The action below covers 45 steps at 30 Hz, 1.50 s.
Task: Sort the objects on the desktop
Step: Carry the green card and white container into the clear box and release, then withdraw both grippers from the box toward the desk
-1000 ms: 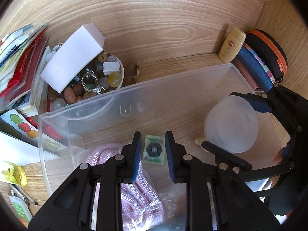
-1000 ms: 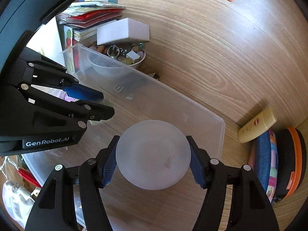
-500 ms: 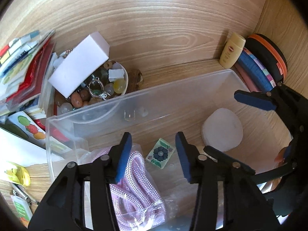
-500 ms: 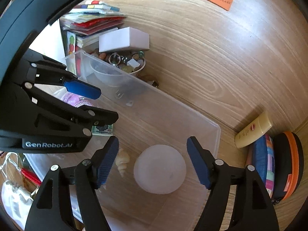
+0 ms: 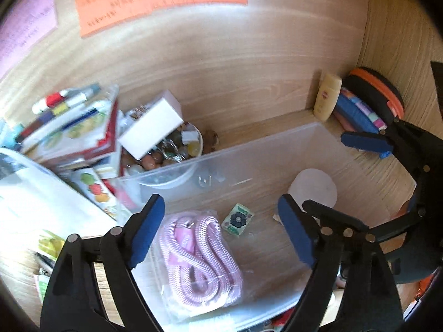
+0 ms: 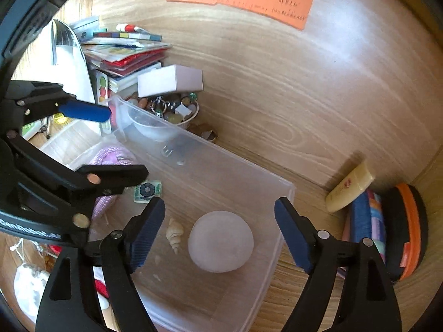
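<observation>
A clear plastic bin (image 5: 279, 149) (image 6: 285, 193) stands on the wooden desk. Inside it lie a bagged pink rope (image 5: 193, 257), a small green flower tile (image 5: 238, 219) (image 6: 147, 191), a frosted white round container (image 6: 220, 241) (image 5: 313, 189) and a small seashell (image 6: 175, 232). My left gripper (image 5: 224, 232) is open and empty, raised above the rope and tile. My right gripper (image 6: 220, 235) is open and empty, raised above the round container.
A bowl of beads and keyrings (image 5: 171, 149) with a white box (image 5: 151, 128) on it stands behind the bin. Books and papers (image 5: 69, 127) are stacked at left. A yellow bottle (image 5: 326, 96) and an orange-rimmed black case (image 5: 379, 91) are in the right corner.
The left gripper let go of the flower tile and the right let go of the round container. Both opened wide and rose away from the bin.
</observation>
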### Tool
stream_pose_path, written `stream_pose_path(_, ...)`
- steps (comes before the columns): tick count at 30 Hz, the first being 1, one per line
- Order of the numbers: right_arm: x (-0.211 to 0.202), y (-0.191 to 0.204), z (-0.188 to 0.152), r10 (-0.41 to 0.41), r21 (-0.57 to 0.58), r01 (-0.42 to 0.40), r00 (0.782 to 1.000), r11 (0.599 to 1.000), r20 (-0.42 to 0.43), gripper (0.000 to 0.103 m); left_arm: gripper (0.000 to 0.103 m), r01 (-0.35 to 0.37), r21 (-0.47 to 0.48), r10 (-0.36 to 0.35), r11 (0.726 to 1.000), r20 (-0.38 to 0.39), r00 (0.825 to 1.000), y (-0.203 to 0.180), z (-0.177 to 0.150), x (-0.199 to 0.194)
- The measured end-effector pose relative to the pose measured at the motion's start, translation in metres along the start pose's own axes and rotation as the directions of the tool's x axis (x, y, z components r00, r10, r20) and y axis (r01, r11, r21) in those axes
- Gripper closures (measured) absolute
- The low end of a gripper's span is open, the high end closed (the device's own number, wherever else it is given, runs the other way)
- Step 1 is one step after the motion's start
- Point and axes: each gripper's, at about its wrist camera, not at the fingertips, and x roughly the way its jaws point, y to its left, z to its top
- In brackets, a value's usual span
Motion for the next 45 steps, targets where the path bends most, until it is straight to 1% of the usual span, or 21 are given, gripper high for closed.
stream_pose_path(1,-0.001,0.000,0.000,0.000,0.000,0.000,1.000,1.000,0.001,0.024,0.011,-0.005,-0.004,0.005,1.000,0.012,1.000,0.000,-0.001,-0.005)
stream_pose_path(2,-0.005,0.001,-0.001,-0.003,-0.002,0.003,1.000,1.000,0.005,0.024,0.011,-0.009,-0.008,0.009,1.000,0.024,1.000,0.001,-0.002,-0.010)
stream_pose_path(9,-0.028,0.003,-0.007,-0.018,0.012,0.017,0.999,1.000,0.039,0.024,0.010,-0.026,-0.028,0.028,0.999,0.079,0.996,0.004,-0.012,-0.039)
stream_pose_path(12,-0.040,0.003,-0.010,-0.019,0.023,0.017,0.998,1.000,0.058,0.024,0.010,-0.024,-0.039,0.028,0.999,0.096,0.995,0.004,-0.018,-0.044)
stream_pose_path(16,-0.055,0.006,-0.021,-0.022,0.047,0.018,0.996,0.999,0.082,0.021,0.010,-0.046,-0.044,0.051,0.998,0.120,0.991,0.005,-0.030,-0.056)
stream_pose_path(20,-0.065,0.007,-0.034,-0.027,0.073,0.020,0.995,0.997,0.093,0.020,0.009,-0.042,-0.070,0.051,0.997,0.134,0.990,0.014,-0.043,-0.068)
stream_pose_path(22,-0.069,0.007,-0.040,-0.030,0.087,0.022,0.995,0.996,0.094,0.020,0.005,-0.037,-0.087,0.049,0.996,0.139,0.989,0.019,-0.051,-0.072)
stream_pose_path(23,-0.070,0.007,-0.044,-0.031,0.094,0.022,0.995,0.995,0.094,0.020,0.004,-0.037,-0.096,0.051,0.995,0.140,0.989,0.021,-0.055,-0.073)
stream_pose_path(27,-0.073,0.008,-0.058,-0.031,0.118,0.020,0.996,0.993,0.089,0.019,0.004,-0.049,-0.134,0.066,0.990,0.129,0.989,0.033,-0.072,-0.078)
stream_pose_path(34,-0.065,0.007,-0.084,0.001,0.176,-0.009,0.999,0.984,0.043,0.019,0.004,-0.065,-0.187,0.084,0.980,0.097,0.992,0.050,-0.103,-0.083)
stream_pose_path(39,-0.057,0.008,-0.094,0.035,0.204,-0.038,0.999,0.978,0.017,0.019,0.004,-0.088,-0.185,0.103,0.979,0.074,0.992,0.052,-0.123,-0.085)
stream_pose_path(45,-0.057,0.007,-0.104,0.057,0.235,-0.065,0.998,0.970,0.041,0.019,0.004,-0.096,-0.167,0.105,0.981,0.042,0.994,0.049,-0.147,-0.083)
